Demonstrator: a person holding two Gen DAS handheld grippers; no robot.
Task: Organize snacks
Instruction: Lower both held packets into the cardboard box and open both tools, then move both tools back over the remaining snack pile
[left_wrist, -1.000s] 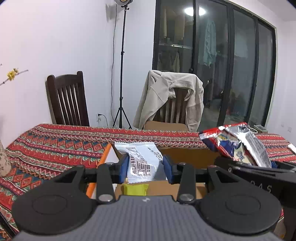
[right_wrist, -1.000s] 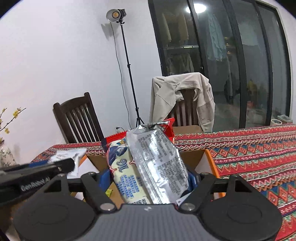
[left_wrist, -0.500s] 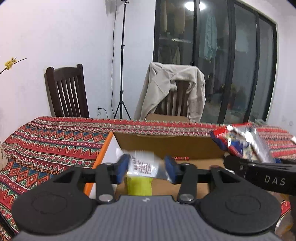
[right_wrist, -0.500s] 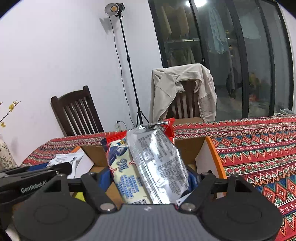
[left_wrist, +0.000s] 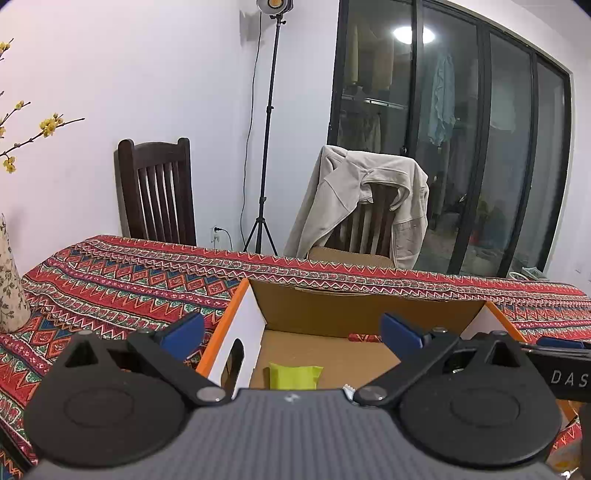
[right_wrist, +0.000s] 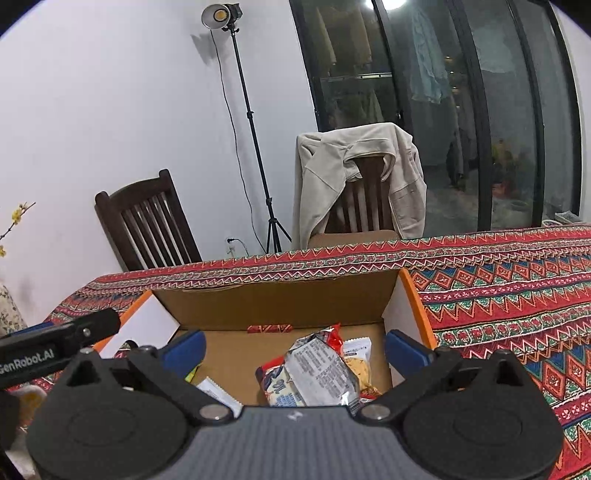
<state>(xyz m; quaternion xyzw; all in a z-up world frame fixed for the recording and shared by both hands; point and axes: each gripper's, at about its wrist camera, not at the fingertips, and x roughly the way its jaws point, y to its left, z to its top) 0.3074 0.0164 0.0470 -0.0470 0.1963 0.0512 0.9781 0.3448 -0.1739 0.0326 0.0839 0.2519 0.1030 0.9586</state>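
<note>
Both tongs have just let go. The left tongs (left_wrist: 291, 328) were pinching a white pack 1 second ago; now their blue tips have just been opening and stand spread wide with nothing between them. That white pack (right_wrist: 218, 393) now seems to lie low in the box (left_wrist: 369, 306), by a green pack (left_wrist: 293, 374) on the box floor. The right tongs (right_wrist: 293, 349) were holding 2 packs, a red and blue one and a silver one; their tips have also just been opening and are spread wide and empty. The silver pack (right_wrist: 321, 373) now lies on the red pack (right_wrist: 275, 384) inside the box, next to a cookie pack (right_wrist: 360, 363). The box sits open on the bench (right_wrist: 509, 288) with the red patterned cloth. So 3 more snacks look put away, and this drop seems done. No loose snacks show on the cloth in these views, though much of the bench is hidden. Next, both tongs will likely need to lift back out of the box without knocking its walls.
</note>
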